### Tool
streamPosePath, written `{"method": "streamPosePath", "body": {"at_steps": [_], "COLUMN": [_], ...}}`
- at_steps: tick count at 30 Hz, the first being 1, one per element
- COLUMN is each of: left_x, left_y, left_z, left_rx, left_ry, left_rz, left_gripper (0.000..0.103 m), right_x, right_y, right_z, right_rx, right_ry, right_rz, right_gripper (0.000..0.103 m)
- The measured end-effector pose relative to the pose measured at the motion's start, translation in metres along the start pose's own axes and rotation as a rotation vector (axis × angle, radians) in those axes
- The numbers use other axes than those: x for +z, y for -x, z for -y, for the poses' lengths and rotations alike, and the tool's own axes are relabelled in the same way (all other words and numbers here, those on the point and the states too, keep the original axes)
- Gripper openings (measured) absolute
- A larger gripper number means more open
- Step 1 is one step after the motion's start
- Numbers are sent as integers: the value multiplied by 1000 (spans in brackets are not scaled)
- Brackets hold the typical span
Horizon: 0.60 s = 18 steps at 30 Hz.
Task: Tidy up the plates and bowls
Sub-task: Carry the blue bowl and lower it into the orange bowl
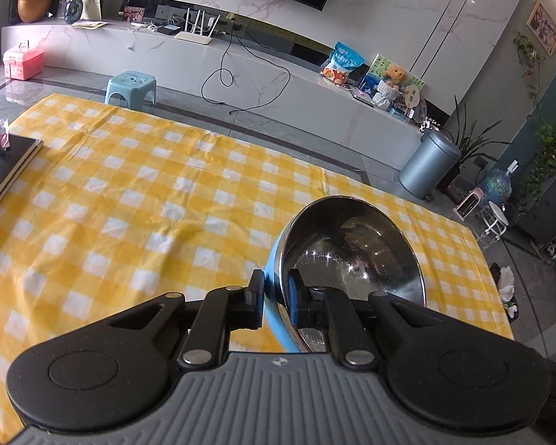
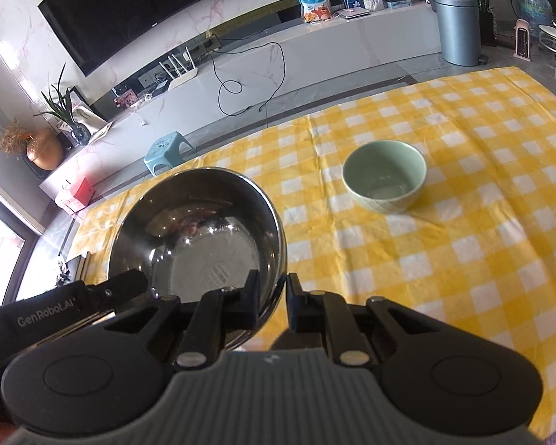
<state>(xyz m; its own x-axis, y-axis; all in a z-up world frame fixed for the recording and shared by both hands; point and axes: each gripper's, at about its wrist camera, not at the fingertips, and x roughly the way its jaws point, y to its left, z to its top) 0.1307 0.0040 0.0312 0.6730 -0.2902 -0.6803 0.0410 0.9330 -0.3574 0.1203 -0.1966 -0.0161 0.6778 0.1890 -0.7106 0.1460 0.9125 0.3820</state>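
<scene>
A steel bowl (image 1: pixel 352 244) with a light blue outside hangs tilted above the yellow checked tablecloth (image 1: pixel 129 185). My left gripper (image 1: pixel 274 285) is shut on its rim, one pad inside and one outside. In the right wrist view the same bowl (image 2: pixel 204 230) fills the lower left, and my right gripper (image 2: pixel 274 289) is shut on its right rim. The left gripper (image 2: pixel 129 282) shows there at the bowl's near left edge. A pale green ceramic bowl (image 2: pixel 385 176) stands upright on the cloth, ahead and to the right of the right gripper.
A black notebook (image 1: pixel 3 167) lies at the table's left edge. Beyond the far edge are a blue plastic stool (image 1: pixel 131 85), a grey bin (image 1: pixel 430 163) and a long TV bench (image 1: pixel 241 55) with loose cables.
</scene>
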Motion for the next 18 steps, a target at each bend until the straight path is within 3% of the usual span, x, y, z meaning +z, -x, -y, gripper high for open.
{"method": "streamPosePath", "body": {"at_steps": [8, 18], "left_x": [-33, -64], "left_y": [18, 13], "left_z": [13, 31], "left_rx": [-49, -86], "left_ry": [0, -31], "left_rz": [-11, -80], "left_gripper": [14, 16], "right_x": [-29, -40], "right_y": [39, 55], "right_z": [23, 56], "right_rx": [-21, -68], "right_ry": [-31, -72], "right_rz": [22, 25], "right_gripper": [12, 9]}}
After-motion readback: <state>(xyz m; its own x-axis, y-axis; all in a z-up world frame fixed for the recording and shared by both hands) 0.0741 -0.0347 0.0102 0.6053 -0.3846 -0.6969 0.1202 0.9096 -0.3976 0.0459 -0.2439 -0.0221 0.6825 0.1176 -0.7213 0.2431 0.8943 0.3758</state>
